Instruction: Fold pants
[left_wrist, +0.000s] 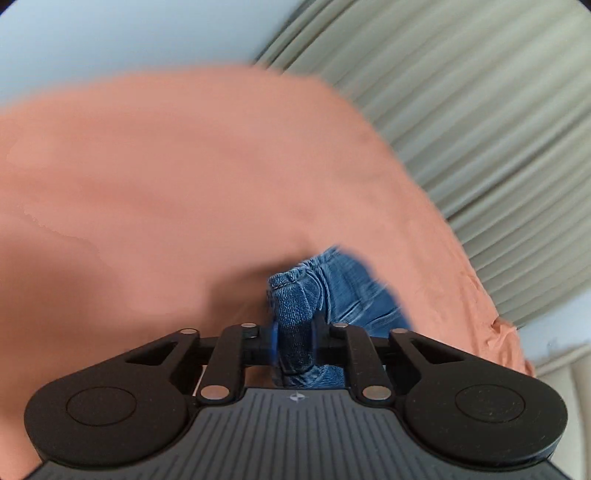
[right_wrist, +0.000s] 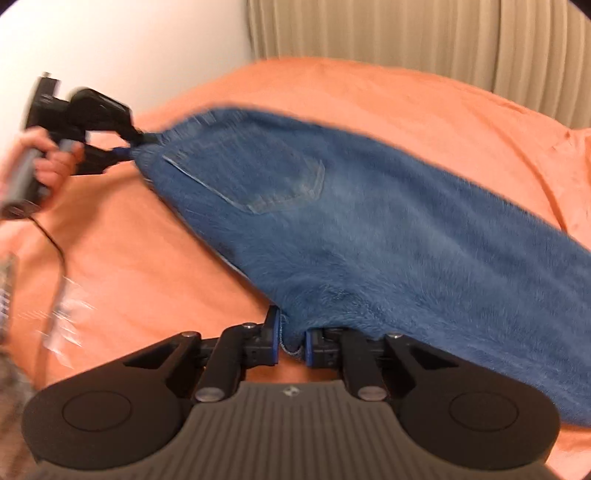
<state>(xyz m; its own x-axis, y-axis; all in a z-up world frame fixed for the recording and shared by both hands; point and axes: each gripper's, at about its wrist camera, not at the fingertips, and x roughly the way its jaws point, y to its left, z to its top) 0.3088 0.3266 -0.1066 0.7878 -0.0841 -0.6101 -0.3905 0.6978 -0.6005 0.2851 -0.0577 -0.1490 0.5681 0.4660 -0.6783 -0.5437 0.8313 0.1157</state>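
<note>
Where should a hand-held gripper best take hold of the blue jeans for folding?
Grip the blue jeans at the thick waistband corners, coming from the edge. The left hand-held gripper and right hand-held gripper each pinch such a hem, so the cloth hangs spread over the orange sheet.

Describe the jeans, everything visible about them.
The jeans are blue denim, blurred by motion, stretched over the orange bedsheet with a stitched back pocket facing up. The left gripper is shut on the bunched waistband end; the right gripper is shut on an edge near the seat. The legs trail off to the right, out of frame.
</note>
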